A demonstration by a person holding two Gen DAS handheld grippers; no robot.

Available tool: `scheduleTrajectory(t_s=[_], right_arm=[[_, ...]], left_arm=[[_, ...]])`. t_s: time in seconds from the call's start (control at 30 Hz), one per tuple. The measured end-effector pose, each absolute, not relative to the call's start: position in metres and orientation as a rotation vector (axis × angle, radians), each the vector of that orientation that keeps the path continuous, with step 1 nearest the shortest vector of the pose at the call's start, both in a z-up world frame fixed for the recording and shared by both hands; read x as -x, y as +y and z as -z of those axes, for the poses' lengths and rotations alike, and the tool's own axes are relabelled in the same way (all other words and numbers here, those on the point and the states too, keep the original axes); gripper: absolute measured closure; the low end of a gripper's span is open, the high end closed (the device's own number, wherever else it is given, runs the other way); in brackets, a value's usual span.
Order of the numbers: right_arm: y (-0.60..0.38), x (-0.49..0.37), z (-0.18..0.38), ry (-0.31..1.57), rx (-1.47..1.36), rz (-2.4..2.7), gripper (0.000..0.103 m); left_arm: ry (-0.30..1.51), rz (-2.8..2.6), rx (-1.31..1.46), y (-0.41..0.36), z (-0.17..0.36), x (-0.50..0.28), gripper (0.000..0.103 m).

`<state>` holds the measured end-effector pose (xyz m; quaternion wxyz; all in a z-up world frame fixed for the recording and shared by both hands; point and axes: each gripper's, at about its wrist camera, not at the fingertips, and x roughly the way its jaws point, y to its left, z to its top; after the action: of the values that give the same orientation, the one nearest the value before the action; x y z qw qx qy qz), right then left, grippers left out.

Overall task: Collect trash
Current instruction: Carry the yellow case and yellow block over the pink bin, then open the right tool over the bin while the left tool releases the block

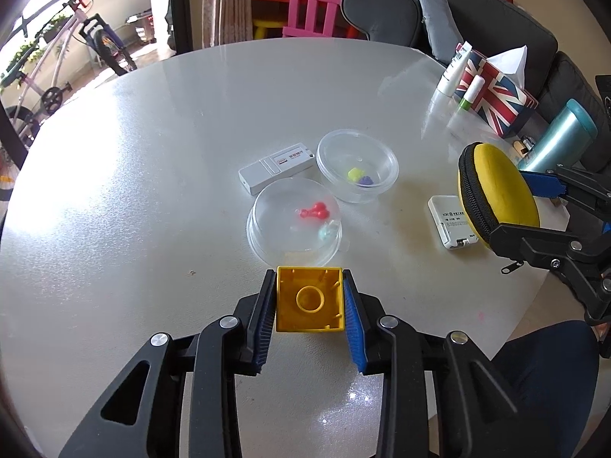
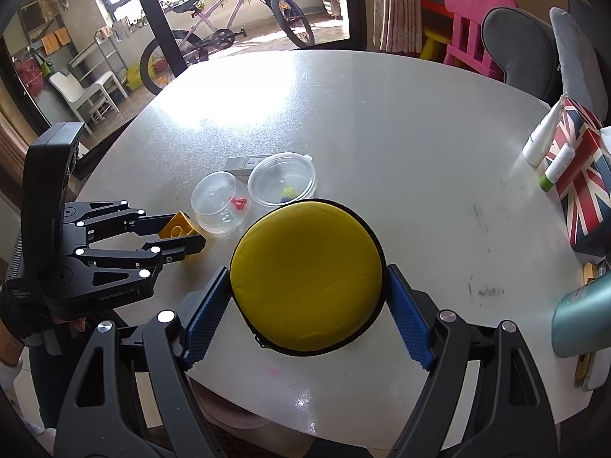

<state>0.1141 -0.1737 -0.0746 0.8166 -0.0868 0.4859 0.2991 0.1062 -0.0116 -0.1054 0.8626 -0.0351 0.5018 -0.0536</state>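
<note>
My left gripper (image 1: 309, 301) is clamped on the yellow block (image 1: 310, 299), its pads pressing both sides, just this side of the domed clear lid (image 1: 294, 225). To the right of that lid, my right gripper (image 2: 307, 286) grips the round yellow zip case (image 2: 307, 274) across its width. Just beyond the lid sit the clear bowl (image 1: 358, 166) and a white box (image 1: 277, 166) on the table (image 1: 191, 133).

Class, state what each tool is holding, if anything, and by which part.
The left tool grips a yellow toy block by two opposite side walls. The right tool clamps a round yellow zip case across its rim.
</note>
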Motion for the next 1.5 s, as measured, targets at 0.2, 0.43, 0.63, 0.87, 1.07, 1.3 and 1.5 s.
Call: scheduleTrajectory(t_s=[0.2, 0.43, 0.63, 0.87, 1.07, 1.3, 1.5], right_arm=[[-0.168, -0.106, 0.070, 1.024, 0.194, -0.647, 0.024], [-0.166, -0.084, 0.060, 0.999, 0.206, -0.661, 0.024], [-0.165, -0.061, 0.048, 0.975, 0.210, -0.689, 0.024], [-0.163, -0.024, 0.035, 0.951, 0.221, -0.740, 0.024], [-0.160, 0.007, 0.024, 0.935, 0.244, -0.787, 0.024], [-0.159, 0.036, 0.019, 0.941, 0.268, -0.835, 0.024], [-0.155, 0.056, 0.030, 0.977, 0.292, -0.876, 0.024]], left_arm=[[1.026, 0.121, 0.068, -0.010, 0.090, -0.094, 0.070], [0.992, 0.129, 0.064, -0.008, 0.067, -0.068, 0.070], [0.968, 0.141, 0.058, -0.007, 0.049, -0.041, 0.070], [0.944, 0.154, 0.065, -0.009, 0.034, -0.007, 0.070], [0.929, 0.176, 0.057, -0.013, 0.024, 0.020, 0.070], [0.911, 0.186, 0.062, -0.012, 0.012, 0.046, 0.070], [0.911, 0.193, 0.076, -0.011, 0.014, 0.062, 0.070]])
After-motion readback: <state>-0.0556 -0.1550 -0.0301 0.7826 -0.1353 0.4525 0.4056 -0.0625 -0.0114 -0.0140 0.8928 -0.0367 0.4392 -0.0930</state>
